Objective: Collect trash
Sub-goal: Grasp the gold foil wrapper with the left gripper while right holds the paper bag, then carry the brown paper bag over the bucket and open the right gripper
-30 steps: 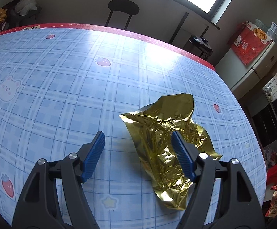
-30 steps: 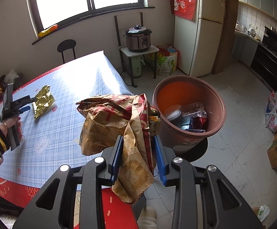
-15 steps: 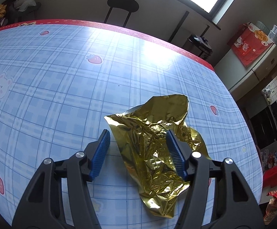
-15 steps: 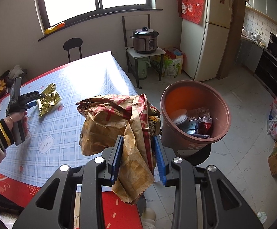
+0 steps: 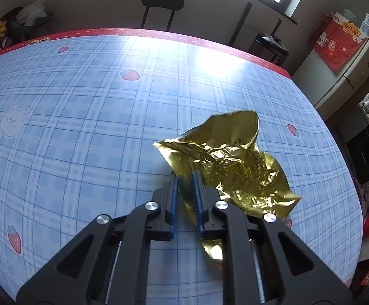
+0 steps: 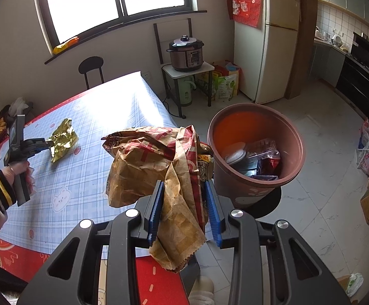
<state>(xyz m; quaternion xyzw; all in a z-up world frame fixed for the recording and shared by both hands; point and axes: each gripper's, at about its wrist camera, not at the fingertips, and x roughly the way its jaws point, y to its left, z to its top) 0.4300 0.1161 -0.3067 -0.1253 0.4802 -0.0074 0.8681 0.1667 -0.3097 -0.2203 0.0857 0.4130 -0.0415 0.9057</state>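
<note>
On a table [image 5: 82, 132] covered in a blue plaid cloth, the left gripper [image 5: 184, 190] has its blue fingers pinched together on the near corner of a crumpled gold foil wrapper [image 5: 230, 162]. The rest of the foil fans out toward 2 o'clock from the fingertips. In the right wrist view the same wrapper [image 6: 62, 139] appears at about 9 o'clock, at the tip of the left gripper [image 6: 47, 142].

The right gripper [image 6: 184, 195] is clamped on a creased brown and red paper bag [image 6: 154, 162], held in the air beside the table edge. A terracotta-coloured bin [image 6: 258, 190], already holding some rubbish, stands on the floor at about 2 o'clock from the bag.

Both pieces look very light. The foil seems thin, slick and easily torn, so a firm pinch across a folded crease probably holds best. The paper bag looks soft and crushable; gripping its bunched middle should keep it secure.
</note>
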